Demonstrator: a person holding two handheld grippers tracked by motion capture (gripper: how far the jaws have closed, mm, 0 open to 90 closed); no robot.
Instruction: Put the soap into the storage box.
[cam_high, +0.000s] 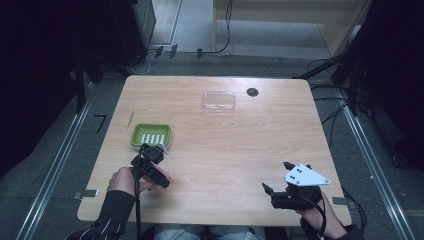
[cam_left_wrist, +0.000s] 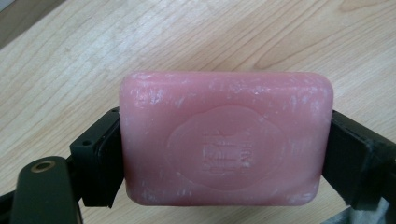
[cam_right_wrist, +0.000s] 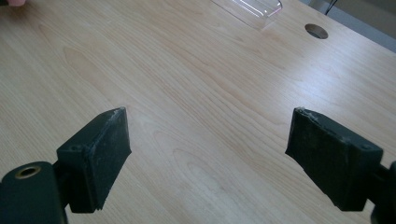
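Left gripper (cam_left_wrist: 224, 154) clamps a pink soap bar (cam_left_wrist: 226, 140) by its ends above the bench (cam_high: 225, 145), beside the green soap dish (cam_high: 151, 135) near the left edge. Right gripper (cam_right_wrist: 208, 158) stands wide apart, empty, near the front right corner.

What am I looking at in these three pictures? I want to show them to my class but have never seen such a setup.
A person at a wooden table holds a two-jaw gripper in each hand. One picture is taken from above; the other two come from cameras riding on the grippers. The left gripper clamps a pink bar of soap. The right gripper is open and holds nothing. On the table lie a green soap dish and a clear plastic lid; a round hole sits near the far edge.
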